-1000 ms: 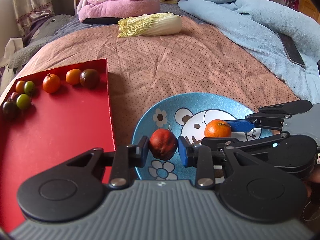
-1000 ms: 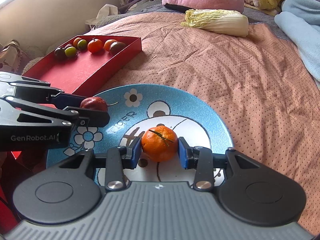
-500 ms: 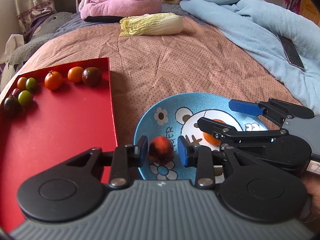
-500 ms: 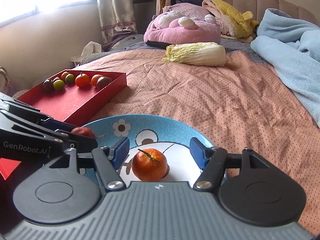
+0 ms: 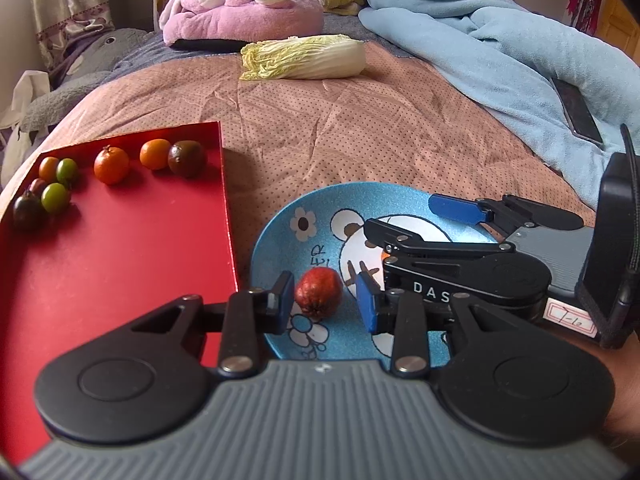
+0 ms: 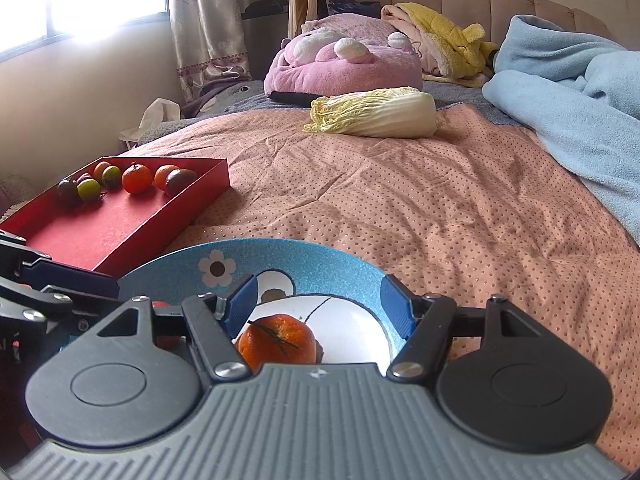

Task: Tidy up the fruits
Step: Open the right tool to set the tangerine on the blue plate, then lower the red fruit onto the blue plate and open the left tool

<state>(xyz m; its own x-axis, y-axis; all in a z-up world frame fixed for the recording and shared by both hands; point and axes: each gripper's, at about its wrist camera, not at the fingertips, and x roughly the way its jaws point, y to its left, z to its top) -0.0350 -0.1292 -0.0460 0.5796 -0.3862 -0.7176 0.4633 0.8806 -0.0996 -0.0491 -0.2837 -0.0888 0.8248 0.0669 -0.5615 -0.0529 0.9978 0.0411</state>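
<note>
A blue cartoon plate [image 5: 280,240] [image 6: 320,256] lies on the pink bedspread beside a red tray [image 5: 120,260] [image 6: 100,228]. A dark red fruit [image 5: 319,292] rests on the plate's near rim. My left gripper [image 5: 324,304] straddles it, open by a narrow margin, with a gap showing at the right pad. A tangerine [image 6: 276,338] sits on the plate's white centre, below my right gripper [image 6: 320,304], which is open wide and touches nothing. Several small orange, green and dark fruits [image 5: 112,164] [image 6: 136,178] line the tray's far end. The right gripper [image 5: 400,214] hides most of the tangerine in the left wrist view.
A napa cabbage [image 5: 304,58] [image 6: 372,114] lies at the far side of the bed, with a pink plush [image 6: 344,60] behind it. A blue blanket [image 5: 500,52] with a phone [image 5: 576,108] on it covers the right side.
The left jaws parted slightly and the red fruit dropped onto the plate. The right jaws opened off the tangerine, and that gripper tilted upward and drew back.
</note>
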